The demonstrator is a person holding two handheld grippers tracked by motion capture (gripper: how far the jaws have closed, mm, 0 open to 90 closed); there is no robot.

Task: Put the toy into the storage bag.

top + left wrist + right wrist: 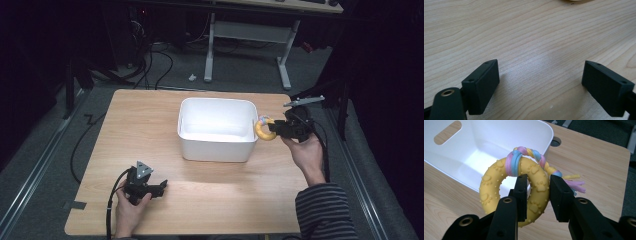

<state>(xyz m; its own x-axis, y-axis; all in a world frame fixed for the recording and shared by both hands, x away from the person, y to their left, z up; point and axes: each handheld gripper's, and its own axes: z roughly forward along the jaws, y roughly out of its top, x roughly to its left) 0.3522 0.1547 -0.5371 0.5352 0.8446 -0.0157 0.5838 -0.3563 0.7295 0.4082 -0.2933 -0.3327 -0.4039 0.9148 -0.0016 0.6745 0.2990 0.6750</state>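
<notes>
Looks like the job is dropping the yellow ring toy [517,190] into the white bin [217,129], and it's about halfway: the pickup is done, the drop isn't. The right gripper [537,195] has its fingers clamped across one side of the ring, one finger through the hole, one outside, with the braided rope [534,155] just past the fingertips. The toy hangs beside the bin's rim, not over it. The left gripper [544,87] rests on the counter [150,130], fingers wide apart, nothing between them.
</notes>
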